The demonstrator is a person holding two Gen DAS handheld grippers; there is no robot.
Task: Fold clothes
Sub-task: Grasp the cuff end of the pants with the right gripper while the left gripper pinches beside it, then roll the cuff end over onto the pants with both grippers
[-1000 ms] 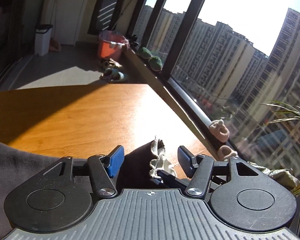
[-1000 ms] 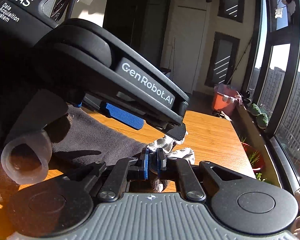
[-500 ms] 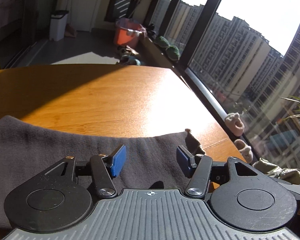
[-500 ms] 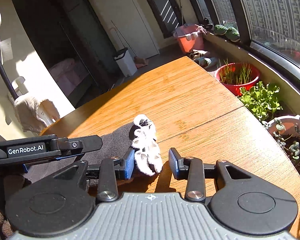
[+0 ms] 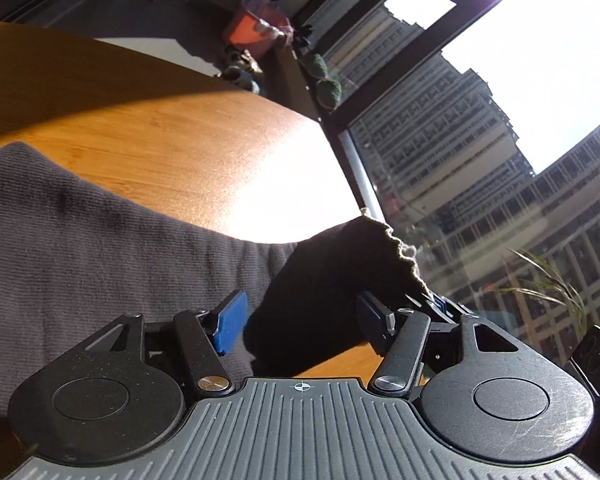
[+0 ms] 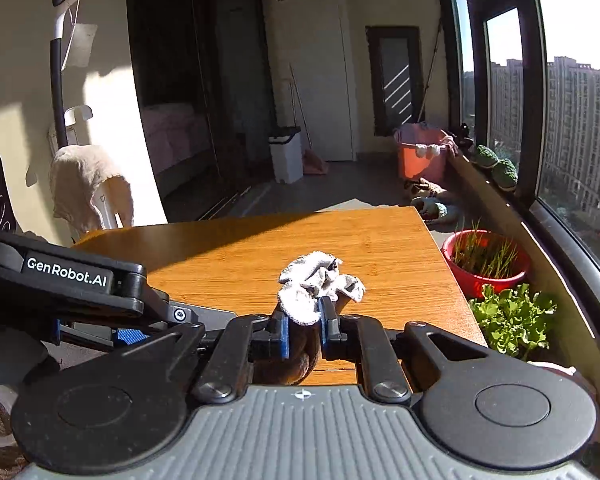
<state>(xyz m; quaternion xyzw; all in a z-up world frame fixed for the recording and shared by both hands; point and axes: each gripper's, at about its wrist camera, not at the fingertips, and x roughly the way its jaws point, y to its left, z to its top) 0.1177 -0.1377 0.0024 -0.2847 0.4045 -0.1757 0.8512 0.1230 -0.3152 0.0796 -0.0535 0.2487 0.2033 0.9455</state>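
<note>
Cloth lies on the bench, spreading toward 9 o'clock. Right tongs pinch its pale frayed corner and hold it up, probably to carry the fold. Left tongs stand wide open, holding nothing, above the cloth.

1. You have a dark grey ribbed cloth spread flat over the near part of the wooden bench.
2. Its right corner is lifted up off the bench and looks almost black in the shade.
3. That corner ends in a pale, frayed, bunched-up edge, pinched in your right hand-held gripper.
</note>
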